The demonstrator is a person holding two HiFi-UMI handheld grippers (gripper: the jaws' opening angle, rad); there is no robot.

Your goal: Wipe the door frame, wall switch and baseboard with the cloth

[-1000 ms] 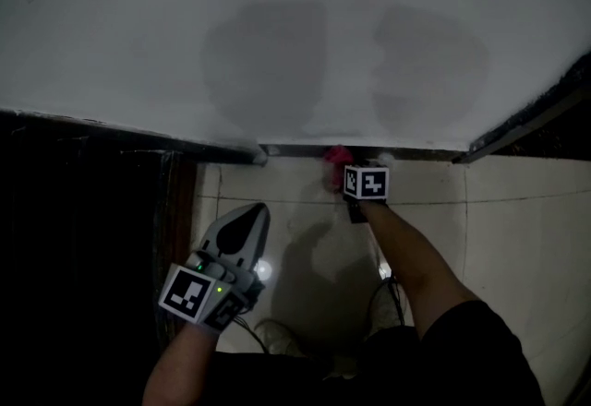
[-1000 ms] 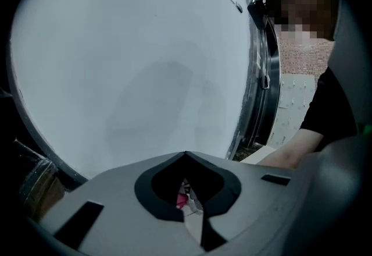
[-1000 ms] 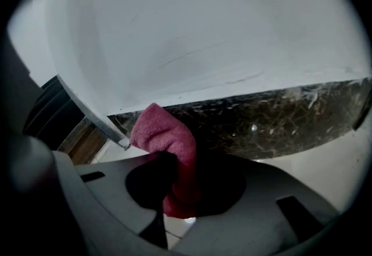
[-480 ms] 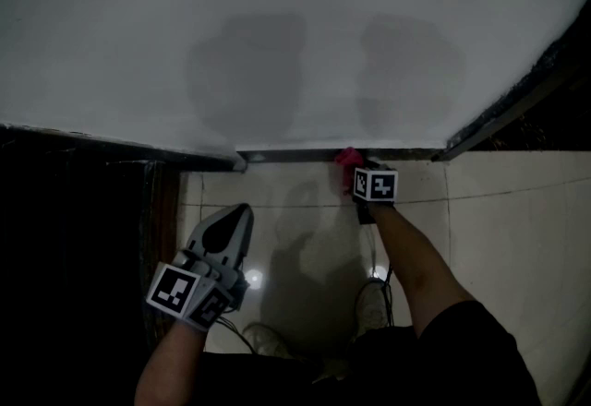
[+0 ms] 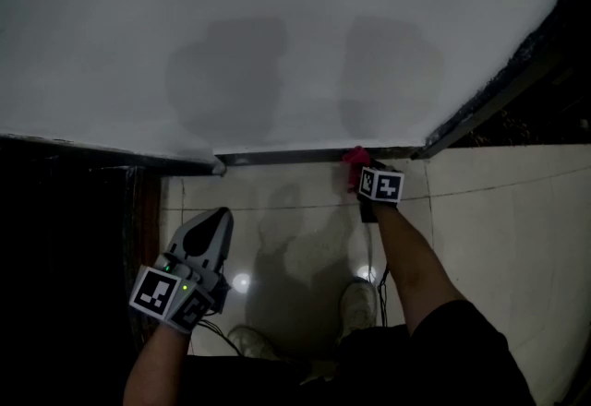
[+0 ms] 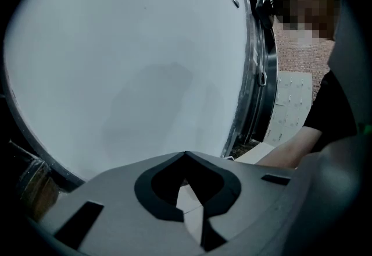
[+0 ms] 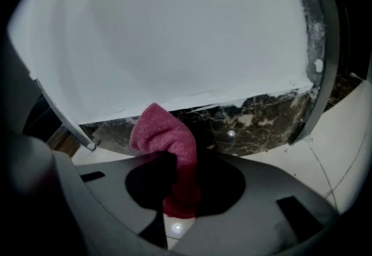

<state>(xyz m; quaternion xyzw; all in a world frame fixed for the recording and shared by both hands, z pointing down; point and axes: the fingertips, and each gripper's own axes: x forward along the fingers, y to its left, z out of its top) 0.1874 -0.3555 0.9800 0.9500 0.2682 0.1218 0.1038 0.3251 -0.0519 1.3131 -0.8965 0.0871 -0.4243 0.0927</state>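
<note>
One arm [image 5: 406,252] outstretched: right gripper [image 5: 358,173], cloth [image 5: 354,156] at baseboard [image 5: 277,156].

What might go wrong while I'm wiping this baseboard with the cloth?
The right gripper pinches only a narrow fold of the cloth; rubbing along the baseboard might tug it free. A cable loops on the floor beside the shoe, so stepping sideways may snag it.

Head view: cloth [image 5: 354,158] mostly hidden behind the marker cube [image 5: 380,185] of the right gripper [image 7: 177,202], only a pink tip shows. Dark zone [image 5: 65,238] at left unreadable. Right gripper view: cloth covers part of baseboard [image 7: 256,118]; cloth's lower end lost in jaw shadow.
</note>
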